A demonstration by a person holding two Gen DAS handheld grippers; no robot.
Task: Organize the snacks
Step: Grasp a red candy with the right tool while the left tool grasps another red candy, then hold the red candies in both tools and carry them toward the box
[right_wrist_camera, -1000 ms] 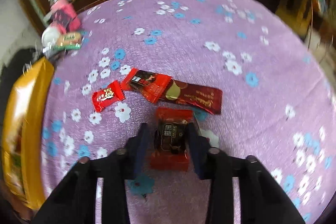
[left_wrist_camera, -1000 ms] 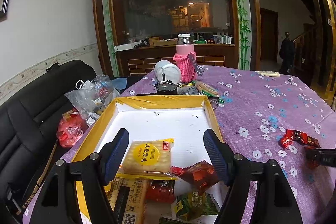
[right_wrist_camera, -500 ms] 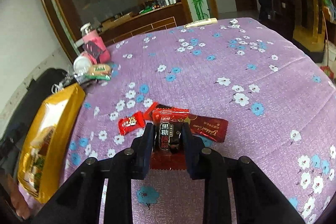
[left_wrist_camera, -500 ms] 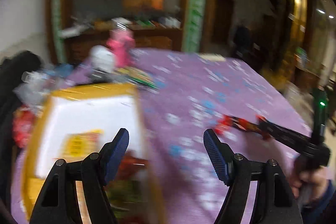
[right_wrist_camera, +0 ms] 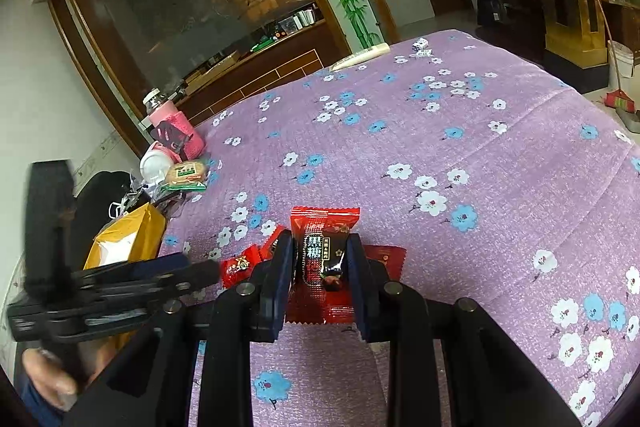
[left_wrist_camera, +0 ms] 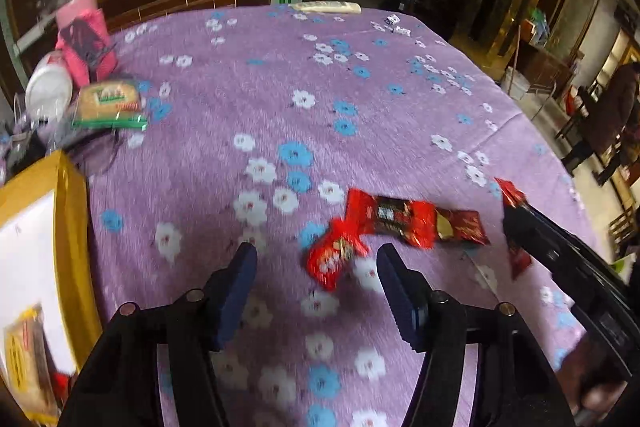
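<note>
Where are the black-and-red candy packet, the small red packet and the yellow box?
black-and-red candy packet [right_wrist_camera: 322,255]: right wrist view, its dark printed middle.
small red packet [left_wrist_camera: 335,259]: left wrist view, wrapper centre.
yellow box [left_wrist_camera: 70,223]: left wrist view, its side wall.

— Can any print be read here?

— One clearly: the red-and-black candy packet [right_wrist_camera: 322,255] shows the large white characters 黑糖 on its dark middle panel.

— Anything else?

— The green-edged cracker pack [right_wrist_camera: 186,175] carries a green label, the small red sweet [right_wrist_camera: 237,265] a gold mark, and the dark red bar [left_wrist_camera: 460,227] gold script, all too small or blurred to read.
</note>
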